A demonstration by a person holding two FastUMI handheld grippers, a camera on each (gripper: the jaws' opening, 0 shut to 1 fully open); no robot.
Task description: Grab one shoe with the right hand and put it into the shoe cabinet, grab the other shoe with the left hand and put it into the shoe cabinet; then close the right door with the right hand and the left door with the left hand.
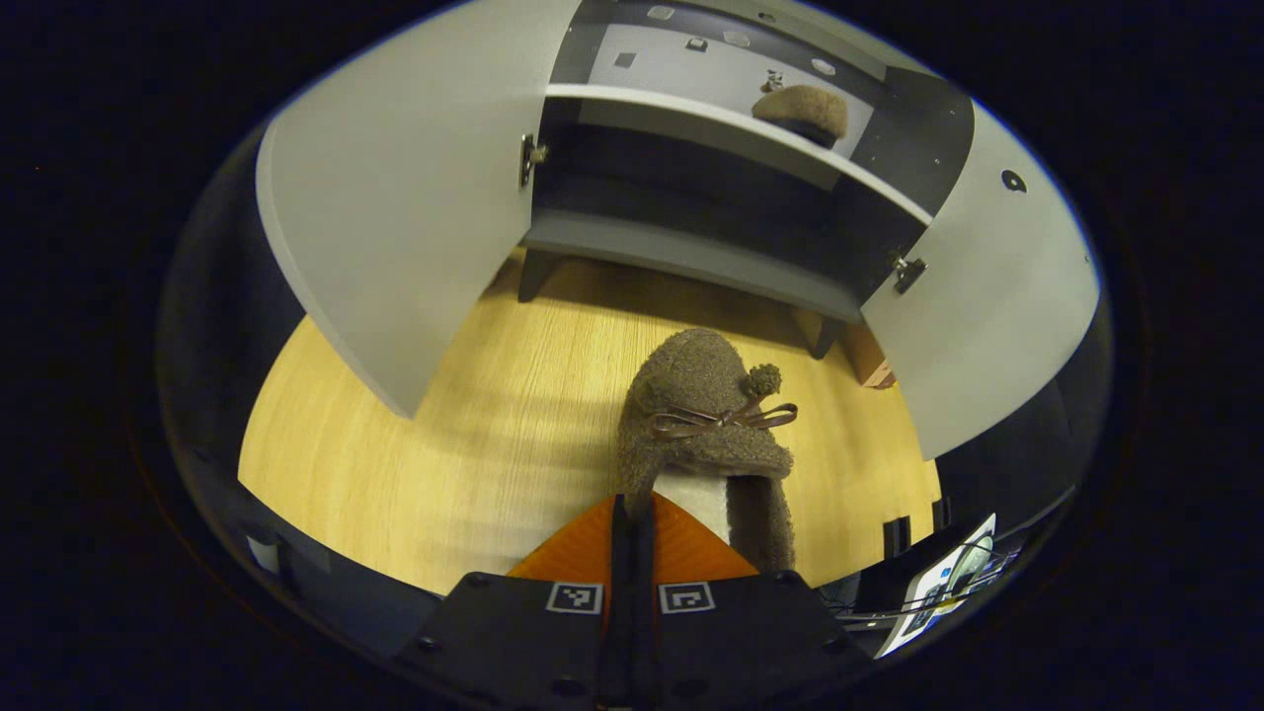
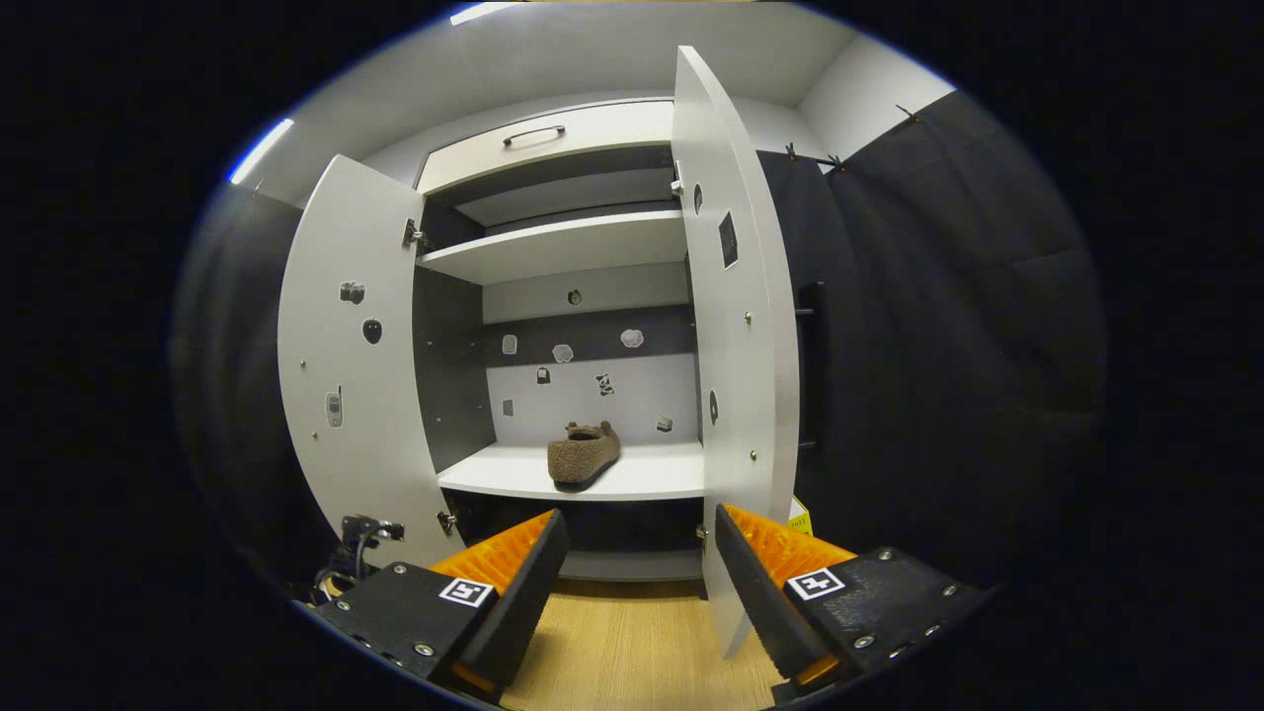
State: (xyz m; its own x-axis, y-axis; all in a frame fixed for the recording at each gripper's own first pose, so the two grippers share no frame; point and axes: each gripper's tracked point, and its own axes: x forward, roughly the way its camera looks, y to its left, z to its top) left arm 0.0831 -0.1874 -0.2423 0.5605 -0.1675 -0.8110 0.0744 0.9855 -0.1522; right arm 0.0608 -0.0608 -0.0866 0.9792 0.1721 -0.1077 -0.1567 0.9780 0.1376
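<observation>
One fuzzy brown slipper (image 2: 584,452) already inside the white two-door shoe cabinet (image 2: 573,247); second brown slipper (image 1: 706,425) pinched by left gripper (image 1: 632,513) before cabinet; right gripper (image 2: 640,558) spread, empty; doors unclosed.

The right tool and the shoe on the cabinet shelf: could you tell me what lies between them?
In the right gripper view, nothing lies between the open right tool and the shoe: only bare wood floor, then the shelf's front edge.
</observation>
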